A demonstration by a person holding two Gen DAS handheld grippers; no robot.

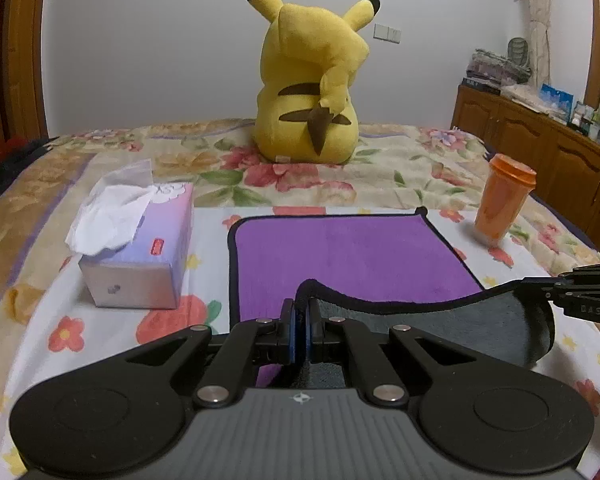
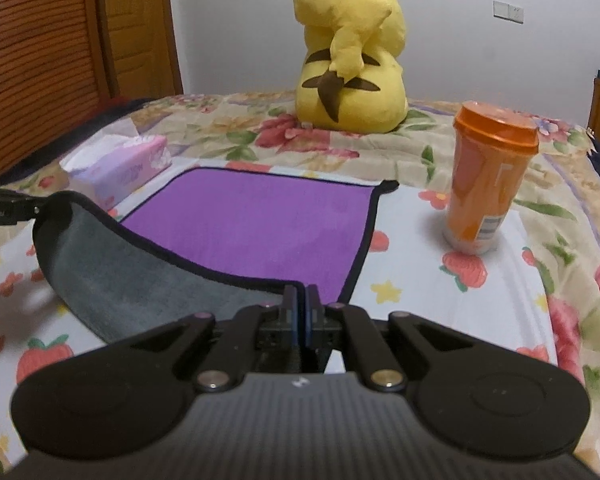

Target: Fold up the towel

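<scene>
While both grippers point forward across the bed (image 1: 400, 168), each holds one near corner of the towel (image 1: 340, 252). The left gripper (image 1: 300, 310) has its two fingers pressed together on the black-bound hem at the near left corner, and the cloth rises into the jaws in a small peak. The right gripper (image 2: 301, 294) is likewise clamped on the near right corner; in the left wrist view it enters from the right edge at the same height, level with the lifted hem. Between the two grips the near edge sags in a shallow curve, raised off the bedspread, with the grey underside turned toward the cameras. The far part of the towel lies flat, purple side up, on the floral bedspread. A tissue box (image 1: 140, 256) stands just beside the towel's left edge. An orange cup (image 2: 488, 180) stands upright near the far right corner, apart from the cloth. A yellow plush toy (image 1: 312, 76) sits beyond the towel, back to the cameras.
</scene>
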